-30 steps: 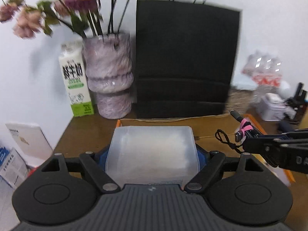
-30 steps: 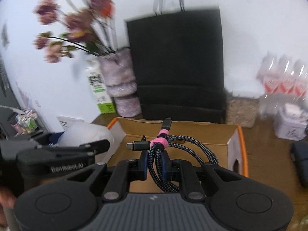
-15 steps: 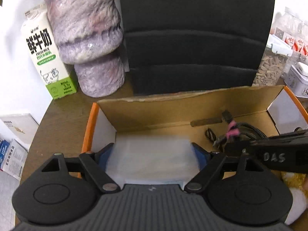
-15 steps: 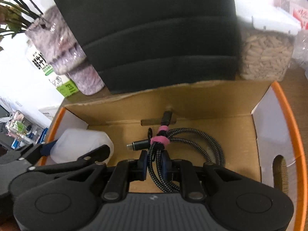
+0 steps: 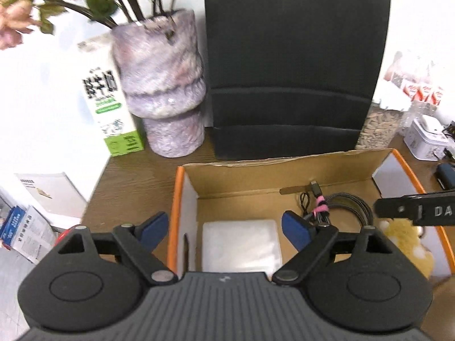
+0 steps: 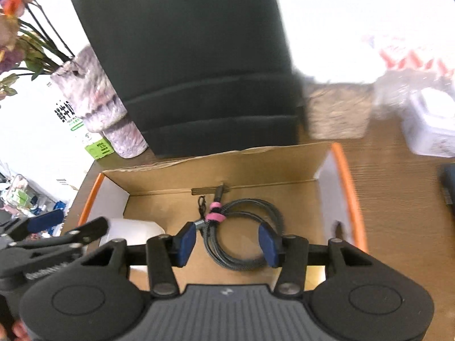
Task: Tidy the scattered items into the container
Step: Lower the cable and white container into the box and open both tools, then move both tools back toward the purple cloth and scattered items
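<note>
The cardboard box (image 5: 284,176) holds a light, slippery white plastic tub (image 5: 241,245) and a limp coiled cable (image 6: 244,236), best gripped at its pink tie. Left gripper (image 5: 224,228) and right gripper (image 6: 227,240) are opening, empty.

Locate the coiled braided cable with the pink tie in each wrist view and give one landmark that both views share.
Left wrist: coiled braided cable lies right of centre on the cardboard box floor, beside the right blue pad.
Right wrist: cable lies at centre, between the opening pads, untouched.
Shared landmark: black paper bag behind the box.
</note>
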The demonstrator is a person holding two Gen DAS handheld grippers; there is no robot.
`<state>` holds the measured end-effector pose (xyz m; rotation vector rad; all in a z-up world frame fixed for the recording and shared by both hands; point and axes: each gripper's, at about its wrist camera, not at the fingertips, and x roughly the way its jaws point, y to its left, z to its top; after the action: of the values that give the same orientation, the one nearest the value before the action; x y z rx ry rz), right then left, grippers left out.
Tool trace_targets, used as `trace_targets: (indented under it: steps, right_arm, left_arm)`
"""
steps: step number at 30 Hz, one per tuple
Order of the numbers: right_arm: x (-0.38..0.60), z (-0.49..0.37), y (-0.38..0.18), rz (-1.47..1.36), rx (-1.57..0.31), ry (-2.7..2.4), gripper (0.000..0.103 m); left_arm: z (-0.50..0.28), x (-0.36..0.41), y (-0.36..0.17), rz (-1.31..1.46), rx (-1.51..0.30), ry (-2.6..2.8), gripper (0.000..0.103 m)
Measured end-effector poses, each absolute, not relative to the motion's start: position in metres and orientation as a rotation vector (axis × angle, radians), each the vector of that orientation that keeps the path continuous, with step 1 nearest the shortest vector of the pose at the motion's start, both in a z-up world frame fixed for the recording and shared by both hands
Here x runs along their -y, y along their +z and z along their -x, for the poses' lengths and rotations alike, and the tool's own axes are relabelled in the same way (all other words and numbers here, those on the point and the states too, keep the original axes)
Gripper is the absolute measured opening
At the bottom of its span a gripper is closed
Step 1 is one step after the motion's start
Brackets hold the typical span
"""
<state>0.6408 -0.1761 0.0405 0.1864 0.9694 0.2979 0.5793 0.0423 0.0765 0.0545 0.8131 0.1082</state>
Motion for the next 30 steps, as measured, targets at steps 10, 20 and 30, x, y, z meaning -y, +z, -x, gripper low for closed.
trace_targets:
  steps: [10, 20, 30]
  right_arm:
    - [0.213, -0.548, 0.086, -0.107, -0.899, 0.275, 0.056]
    - [0.219, -0.444, 0.101, -0.068, -0.835, 0.341, 0.059]
    - [0.209, -0.336, 0.091, 0.026, -0.746, 0.424, 0.068]
  left_arm:
    - [-0.484, -0.051, 0.123, -0.055, -0.773, 0.136, 0.097]
    - [-0.393, -0.045, 0.128, 0.013, -0.748, 0.095, 0.098]
    - [-0.307, -0.041, 0.117, -0.003, -0.649, 0.084, 0.098]
